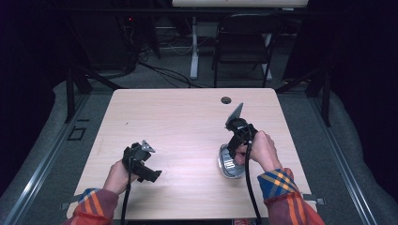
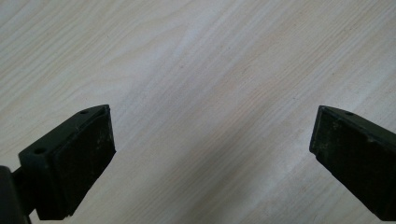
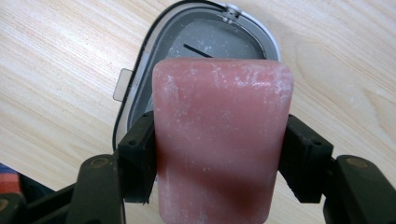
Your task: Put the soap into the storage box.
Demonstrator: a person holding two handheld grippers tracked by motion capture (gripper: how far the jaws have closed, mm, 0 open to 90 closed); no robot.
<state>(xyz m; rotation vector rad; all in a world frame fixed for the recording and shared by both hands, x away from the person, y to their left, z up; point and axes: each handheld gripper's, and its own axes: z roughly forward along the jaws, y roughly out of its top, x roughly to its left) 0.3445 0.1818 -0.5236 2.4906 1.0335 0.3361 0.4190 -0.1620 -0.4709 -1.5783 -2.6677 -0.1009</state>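
Right gripper view is showing the two black fingers (image 3: 136,161) squeezing a pink soap bar (image 3: 219,140) from both sides. The soap is standing up between them, with white dusty marks on it. Just behind the soap, a grey soap box (image 3: 205,42) with a white rim is lying open on the counter (image 3: 56,70). In the high view, the right gripper (image 1: 233,154) is pointing down over the box (image 1: 230,165) near the right side of the counter (image 1: 178,122), and a hand (image 1: 263,150) in a bright checked sleeve is holding it. Left gripper view is showing its fingers (image 2: 84,158) spread wide apart, holding nothing, with bare wood under them. In the high view, the left gripper (image 1: 149,174) is sitting low near the front left of the counter
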